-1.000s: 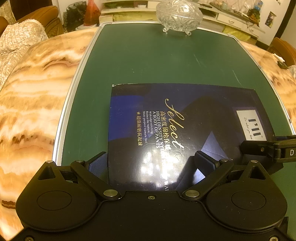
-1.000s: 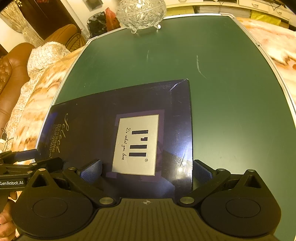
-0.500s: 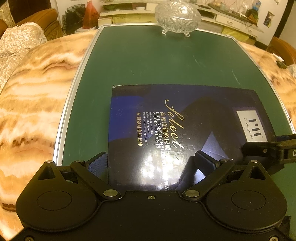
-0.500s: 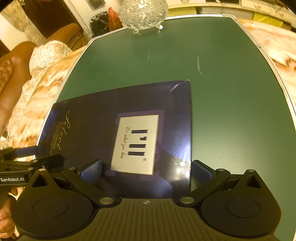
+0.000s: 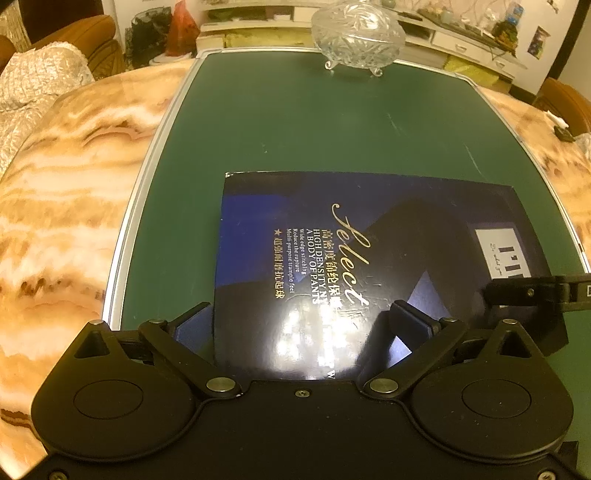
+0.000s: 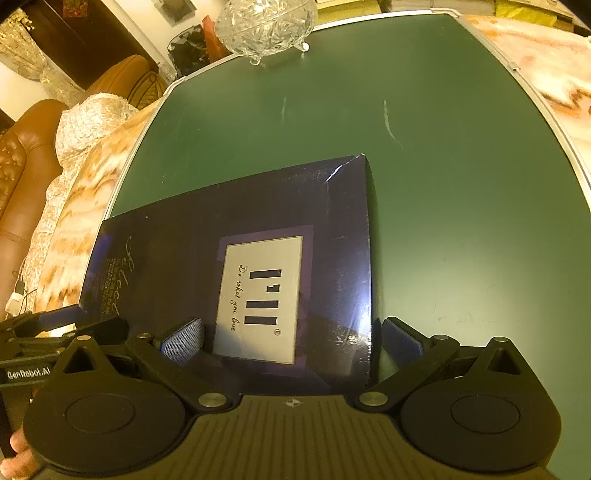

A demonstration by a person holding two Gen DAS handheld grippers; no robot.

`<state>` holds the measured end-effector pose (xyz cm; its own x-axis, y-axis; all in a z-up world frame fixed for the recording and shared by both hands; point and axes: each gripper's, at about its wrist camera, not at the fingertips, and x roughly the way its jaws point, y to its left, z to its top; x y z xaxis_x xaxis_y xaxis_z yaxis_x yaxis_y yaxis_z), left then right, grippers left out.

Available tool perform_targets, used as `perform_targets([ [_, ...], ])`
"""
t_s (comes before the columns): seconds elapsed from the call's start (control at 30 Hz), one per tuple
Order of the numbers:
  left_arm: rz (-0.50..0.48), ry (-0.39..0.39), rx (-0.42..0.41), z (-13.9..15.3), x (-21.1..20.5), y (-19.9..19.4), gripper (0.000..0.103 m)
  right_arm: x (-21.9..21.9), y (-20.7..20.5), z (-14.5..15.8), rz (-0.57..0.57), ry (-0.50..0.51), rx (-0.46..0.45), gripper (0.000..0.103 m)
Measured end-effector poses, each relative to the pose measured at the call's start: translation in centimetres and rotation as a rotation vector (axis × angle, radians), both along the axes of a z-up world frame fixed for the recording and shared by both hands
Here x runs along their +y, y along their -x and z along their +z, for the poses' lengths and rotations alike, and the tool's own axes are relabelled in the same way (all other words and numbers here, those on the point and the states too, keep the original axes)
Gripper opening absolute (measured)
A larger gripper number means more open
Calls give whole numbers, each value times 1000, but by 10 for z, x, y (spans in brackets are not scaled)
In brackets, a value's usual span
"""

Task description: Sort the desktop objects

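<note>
One green mat [image 5: 314, 122] tops marble table [image 5: 66, 192].

The dark box [image 6: 258, 206] now sits slightly further left between the right gripper's [image 6: 291, 336] fingers, its right edge clear of the right pad.

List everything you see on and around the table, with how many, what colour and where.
Box: one, dark blue with gold lettering and a silver label, flat on the mat's near half.
Mat: one, green with a silver edge, covering the middle of the table.
Glass bowl: one, clear cut glass with a lid and small feet, at the mat's far edge.
Table: one, orange and white marble pattern.
Sofa: brown leather, beyond the table's left side.
Left hand-held gripper: black, open, fingers astride the box's near left corner.
Right hand-held gripper: black, blue pads, open, astride the near right corner.
</note>
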<state>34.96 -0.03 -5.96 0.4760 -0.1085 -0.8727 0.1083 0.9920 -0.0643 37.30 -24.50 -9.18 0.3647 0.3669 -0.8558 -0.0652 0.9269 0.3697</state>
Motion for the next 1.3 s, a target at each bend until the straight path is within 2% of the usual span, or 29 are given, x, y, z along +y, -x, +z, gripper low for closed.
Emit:
perform_targets([
  [0.37,14,5,10,4,0,2,103,9,11,8,4,50,-16,103],
  [1.3,13,-2,19,1,0,6,103,15,12,8,6,79,-11,103],
])
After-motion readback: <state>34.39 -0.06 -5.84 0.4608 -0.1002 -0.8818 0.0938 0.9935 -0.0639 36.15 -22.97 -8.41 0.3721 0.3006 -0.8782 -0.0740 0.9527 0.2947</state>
